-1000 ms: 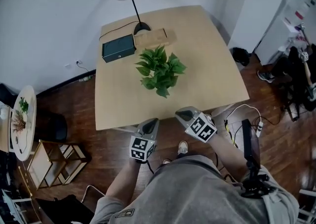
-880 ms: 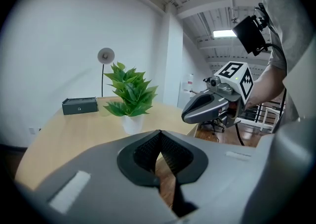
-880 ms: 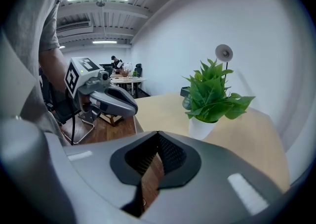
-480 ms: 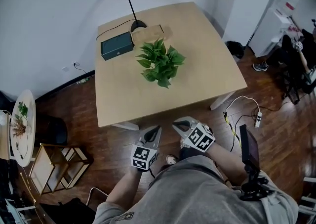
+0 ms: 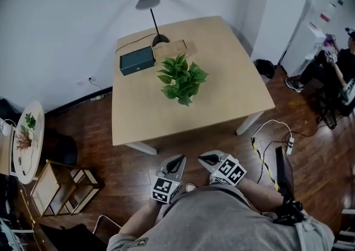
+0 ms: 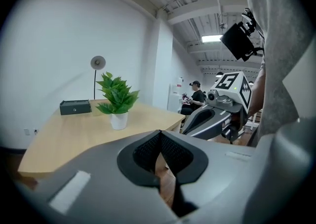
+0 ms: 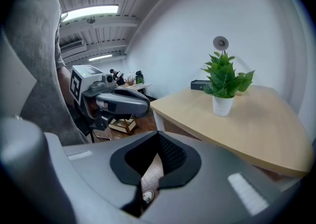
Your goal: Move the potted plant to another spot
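Note:
A green potted plant in a small white pot stands near the middle of a light wooden table; the right gripper view shows the plant too. Both grippers hang over the floor short of the table's near edge, well apart from the plant. My left gripper is shut and holds nothing. My right gripper is shut and empty too. Each gripper view shows the other gripper beside it.
A dark box, a wooden block and a desk lamp stand at the table's far side. A round side table and a low shelf are at left. Cables lie on the floor at right. A seated person is far right.
Both grippers have drawn back from the table's near edge toward my body, over the wooden floor. The plant has stayed where it was.

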`<act>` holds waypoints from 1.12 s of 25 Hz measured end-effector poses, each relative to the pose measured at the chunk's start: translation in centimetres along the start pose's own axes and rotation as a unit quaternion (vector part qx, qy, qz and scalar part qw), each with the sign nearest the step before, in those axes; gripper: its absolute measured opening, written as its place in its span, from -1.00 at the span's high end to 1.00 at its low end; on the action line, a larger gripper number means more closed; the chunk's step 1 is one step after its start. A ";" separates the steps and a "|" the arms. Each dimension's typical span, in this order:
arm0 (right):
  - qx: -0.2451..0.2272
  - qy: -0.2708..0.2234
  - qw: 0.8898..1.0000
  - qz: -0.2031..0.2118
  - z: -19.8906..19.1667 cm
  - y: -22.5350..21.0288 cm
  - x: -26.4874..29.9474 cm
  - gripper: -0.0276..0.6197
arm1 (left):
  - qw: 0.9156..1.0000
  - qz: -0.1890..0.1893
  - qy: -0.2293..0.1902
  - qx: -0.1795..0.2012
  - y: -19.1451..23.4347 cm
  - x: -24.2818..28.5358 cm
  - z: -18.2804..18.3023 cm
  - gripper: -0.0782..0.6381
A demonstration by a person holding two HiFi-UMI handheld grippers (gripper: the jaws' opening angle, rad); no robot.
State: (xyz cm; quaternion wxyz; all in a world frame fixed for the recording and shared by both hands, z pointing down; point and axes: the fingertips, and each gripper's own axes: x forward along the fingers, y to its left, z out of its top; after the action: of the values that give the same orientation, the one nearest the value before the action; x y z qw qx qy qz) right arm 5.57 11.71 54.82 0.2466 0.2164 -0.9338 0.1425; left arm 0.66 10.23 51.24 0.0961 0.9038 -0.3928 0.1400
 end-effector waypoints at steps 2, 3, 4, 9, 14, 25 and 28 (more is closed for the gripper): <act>-0.002 -0.004 1.000 -0.004 0.0 -0.3 -0.5 0.90 | 1.000 0.011 -0.003 -0.006 -0.2 0.2 0.1 0.78; -0.002 -0.008 1.000 -0.006 0.0 -0.5 -0.8 0.90 | 1.000 0.015 -0.002 -0.012 -0.3 0.3 0.1 0.78; -0.002 -0.011 1.000 -0.007 0.1 -0.6 -1.0 0.90 | 1.000 0.017 -0.001 -0.018 -0.4 0.4 0.1 0.78; -0.008 -0.017 1.000 -0.006 0.1 -0.7 -1.8 0.90 | 0.999 0.026 0.000 -0.026 -1.3 0.5 0.5 0.78; -0.013 -0.020 1.000 -0.002 0.1 -0.3 -2.0 0.90 | 0.999 0.040 -0.003 -0.020 -1.3 0.3 0.5 0.78; -0.027 -0.022 0.999 -0.002 0.6 -0.3 -2.2 0.90 | 0.999 0.045 0.004 -0.024 -1.5 0.0 0.2 0.78; -0.029 -0.023 0.999 -0.003 0.8 -0.3 -2.2 0.90 | 0.999 0.041 0.005 -0.025 -1.7 0.1 0.1 0.78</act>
State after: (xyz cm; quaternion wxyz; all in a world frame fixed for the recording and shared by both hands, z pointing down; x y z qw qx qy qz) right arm 7.13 11.85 53.05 0.2315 0.2155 -0.9423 0.1096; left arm 2.03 11.24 51.07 0.1147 0.8837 -0.4321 0.1390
